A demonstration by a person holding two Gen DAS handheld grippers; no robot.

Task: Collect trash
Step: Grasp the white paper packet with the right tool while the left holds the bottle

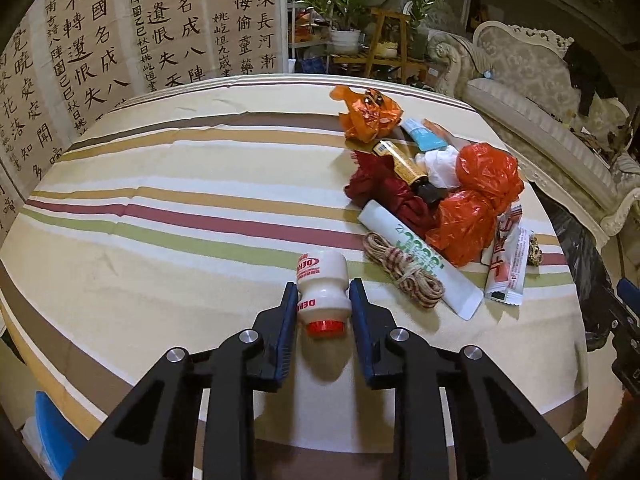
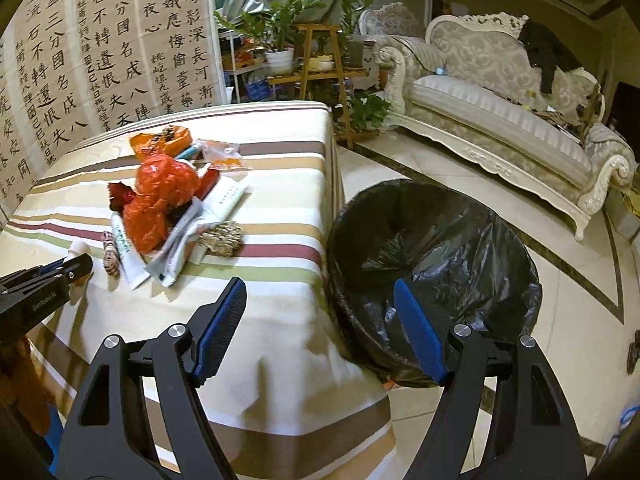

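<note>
A: What is the left gripper [image 1: 323, 304] doing?

B: It is clamped on the bottle [image 1: 322, 294]. The pads press the narrow waist from both sides, red cap toward the camera, base pointing far. The bottle lies on the near part of the table [image 1: 160, 216], with the pile [image 1: 440, 196] to its right and farther off.

A: How will it handle?

B: I judge it light and stiff, a small plastic drink bottle, likely empty. The smooth wall could slip, but the waist is the right place to hold, since the wider shoulders above and below keep it from sliding out.

A: And the right gripper [image 2: 320, 320]?

B: Its jaws stand wide with nothing between them. It hangs over the near right edge of the table, beside the bin [image 2: 432, 256], which stands on the floor just off that edge and is lined with a black bag.

A: What of the rest?

B: The rope [image 1: 402, 274] lies just right of the bottle, then a white tube [image 1: 420, 260] and the orange bags [image 1: 476, 200]. The bags are soft and will crumple; the sachets [image 1: 506, 264] are thin and flat, harder to pinch.
</note>
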